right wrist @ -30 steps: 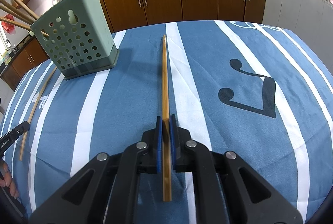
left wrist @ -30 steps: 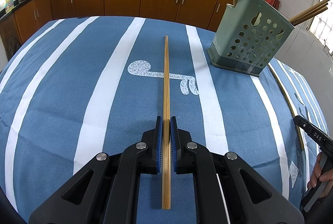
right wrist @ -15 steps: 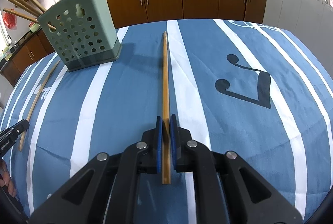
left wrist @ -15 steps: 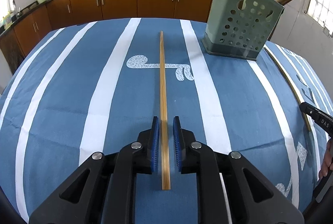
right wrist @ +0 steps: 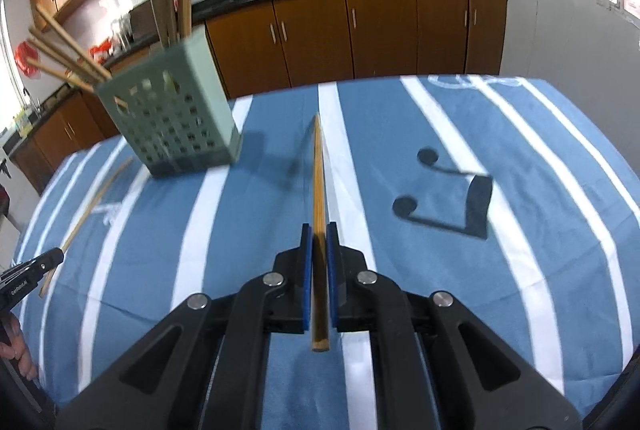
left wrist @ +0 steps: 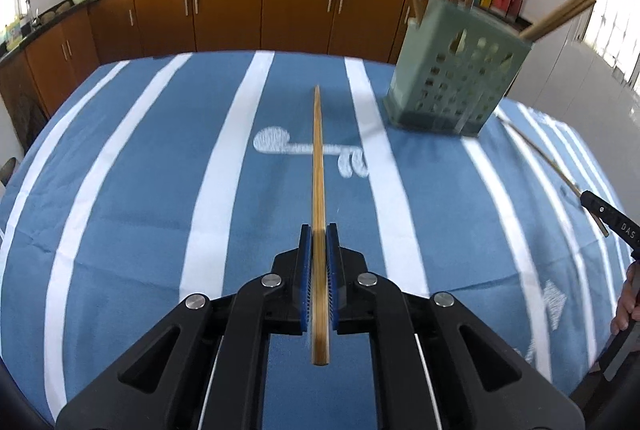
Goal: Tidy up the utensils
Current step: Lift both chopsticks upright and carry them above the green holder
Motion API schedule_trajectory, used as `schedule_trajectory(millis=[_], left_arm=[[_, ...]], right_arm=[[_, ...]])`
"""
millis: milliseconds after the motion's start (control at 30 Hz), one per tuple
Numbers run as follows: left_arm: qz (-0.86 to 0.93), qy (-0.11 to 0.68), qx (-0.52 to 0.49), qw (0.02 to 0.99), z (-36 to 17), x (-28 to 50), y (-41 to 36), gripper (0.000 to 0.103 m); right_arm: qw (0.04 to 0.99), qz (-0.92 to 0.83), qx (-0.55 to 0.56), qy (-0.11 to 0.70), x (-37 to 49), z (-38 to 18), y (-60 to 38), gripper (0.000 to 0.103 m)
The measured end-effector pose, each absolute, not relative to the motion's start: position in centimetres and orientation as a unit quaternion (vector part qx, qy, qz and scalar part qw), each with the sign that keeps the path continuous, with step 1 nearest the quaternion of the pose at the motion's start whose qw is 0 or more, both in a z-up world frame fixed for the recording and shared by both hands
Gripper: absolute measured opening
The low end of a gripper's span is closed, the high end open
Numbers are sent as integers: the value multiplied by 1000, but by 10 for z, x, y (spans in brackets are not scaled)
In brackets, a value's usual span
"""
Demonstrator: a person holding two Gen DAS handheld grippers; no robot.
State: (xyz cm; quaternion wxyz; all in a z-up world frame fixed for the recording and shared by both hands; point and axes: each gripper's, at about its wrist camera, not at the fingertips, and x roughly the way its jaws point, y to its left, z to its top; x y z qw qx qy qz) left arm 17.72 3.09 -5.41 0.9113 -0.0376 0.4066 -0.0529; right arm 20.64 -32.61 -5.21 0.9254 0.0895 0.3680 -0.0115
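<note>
In the left wrist view my left gripper (left wrist: 319,230) is shut on a bamboo chopstick (left wrist: 318,158) that points away over the blue striped tablecloth (left wrist: 132,190). The right wrist view shows my right gripper (right wrist: 319,230) shut on a second chopstick (right wrist: 318,170), held slightly above the cloth. A green perforated utensil holder (left wrist: 456,78) with several chopsticks and long utensils stands far right of the left gripper. The same holder (right wrist: 172,110) stands far left of the right gripper. Each gripper appears at the other view's edge: the right one (left wrist: 608,218), the left one (right wrist: 32,270).
Brown kitchen cabinets (left wrist: 240,14) with a dark counter, woks and bottles run behind the table. The table's far edge lies just beyond the holder. A person's hand (left wrist: 628,302) shows at the right edge. Dark printed shapes (right wrist: 460,198) mark the cloth at right.
Half a second ago the left jaws stood slightly apart around the chopstick; now they are shut on it. Both grippers have risen, and the right chopstick has lifted off the cloth.
</note>
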Motion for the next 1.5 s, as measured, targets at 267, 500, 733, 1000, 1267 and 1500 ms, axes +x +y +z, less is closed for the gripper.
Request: schedule_trajectory(millis=[267,500,733,1000,1267,1500], left_arm=[[-60,357,-52,930,-19,169,35,7],[-64,309,-60,947,14,163,37,7],[-64,274,-49,958,40,161,34,7],[-86,242,-35,966,75,164,24,7],[-128,203,-44,970,117,160,12,7],[-161,151,-53,974,157,164,-11,7]], right_arm=[[940,-17,101,327,199,-25,-336,8],[954,-14,110,279,189,4,-339,8],[965,-6,107,240,183,31,-339,8],[972,25,100,209,180,73,-331,8],[979,98,104,147,167,145,-312,8],[986,112,108,55,167,195,-289,8]])
